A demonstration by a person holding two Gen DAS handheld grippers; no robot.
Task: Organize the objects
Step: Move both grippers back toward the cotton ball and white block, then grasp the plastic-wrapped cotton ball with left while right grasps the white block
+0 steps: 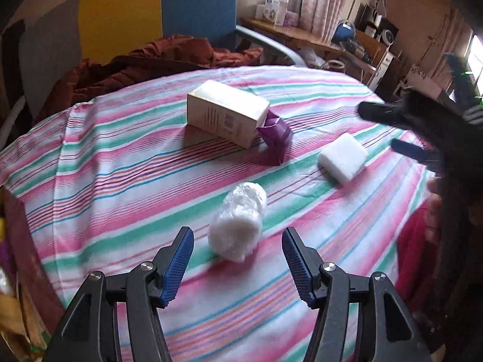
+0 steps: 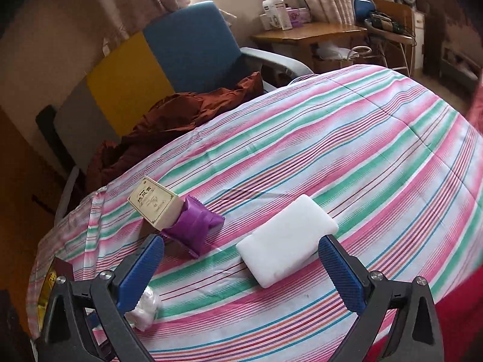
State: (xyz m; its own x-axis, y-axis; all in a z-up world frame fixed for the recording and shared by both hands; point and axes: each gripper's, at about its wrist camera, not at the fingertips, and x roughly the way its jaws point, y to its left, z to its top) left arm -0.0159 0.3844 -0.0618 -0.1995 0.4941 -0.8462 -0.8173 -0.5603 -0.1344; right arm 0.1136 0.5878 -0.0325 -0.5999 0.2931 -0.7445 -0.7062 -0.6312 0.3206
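Observation:
On the striped cloth (image 1: 120, 157) lie a cream cardboard box (image 1: 226, 113), a purple packet (image 1: 276, 135) leaning against its right end, a white foam block (image 1: 342, 157) and a white plastic-wrapped roll (image 1: 238, 226). My left gripper (image 1: 238, 241) is open, just short of the roll, which lies between the fingertips' line. My right gripper (image 2: 241, 247) is open and hovers before the white block (image 2: 286, 235); it also shows in the left wrist view (image 1: 386, 129). The box (image 2: 155, 203), the packet (image 2: 196, 226) and the roll (image 2: 145, 307) show in the right wrist view.
A blue chair (image 1: 199, 6) with a rust-brown garment (image 1: 135, 63) stands behind the table. A wooden desk (image 2: 308, 34) with small boxes stands at the back. A dark red object (image 1: 27, 256) lies at the table's left edge. Red fabric (image 2: 452, 307) hangs at the right.

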